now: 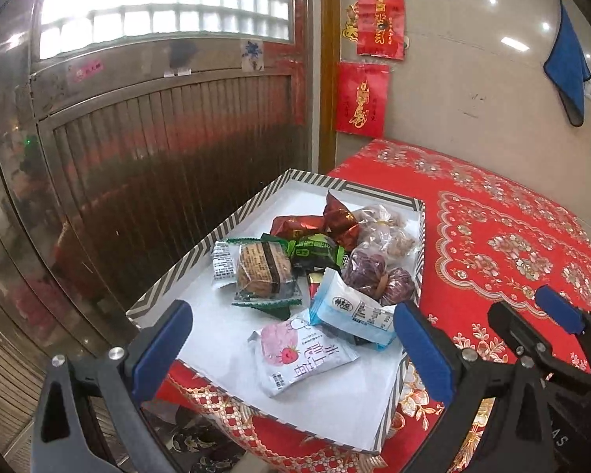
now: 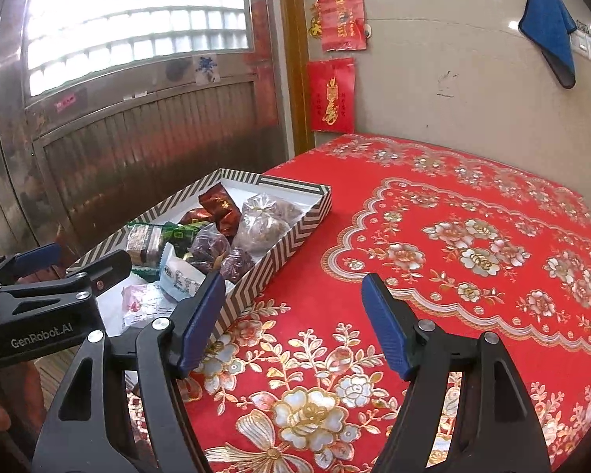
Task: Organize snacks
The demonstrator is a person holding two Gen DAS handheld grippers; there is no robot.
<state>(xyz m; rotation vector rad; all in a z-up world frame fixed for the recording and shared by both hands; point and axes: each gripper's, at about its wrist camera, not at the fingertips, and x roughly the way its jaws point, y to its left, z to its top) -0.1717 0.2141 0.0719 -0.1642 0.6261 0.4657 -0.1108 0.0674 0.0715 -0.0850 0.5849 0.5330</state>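
Snacks all sit inside shallow rectangular cardboard tray with black-and-white chevron rim (image 1: 185,264), white floor, at left edge of table under red floral embossed tablecloth (image 2: 433,213).

Contents, near to far:
- white-and-pink strawberry-print pouch (image 1: 295,354), nearest corner, flat on tray floor
- pale blue-and-white sachet (image 1: 354,311), just right of it, overlapping its far edge
- clear-wrapped brown biscuit pack with green crimped ends (image 1: 262,272), centre-left
- dark green packet (image 1: 315,252), behind biscuit pack
- clear bags of dark purple-red round pieces (image 1: 374,276), against right wall
- clear bags of tan nut-like pieces (image 1: 390,228), far right
- two shiny red-brown foil packets (image 1: 335,218), far centre

Left gripper (image 1: 291,351) hovers over near end of tray, blue-padded jaws spread wide, nothing between pads. Right gripper (image 2: 291,315) over bare tablecloth just right of tray, jaws apart and empty.

Background: metal door with glass-block window (image 1: 157,4) left, red paper hangings (image 1: 380,19) on beige wall, blue cloth (image 1: 567,67) hung far right.
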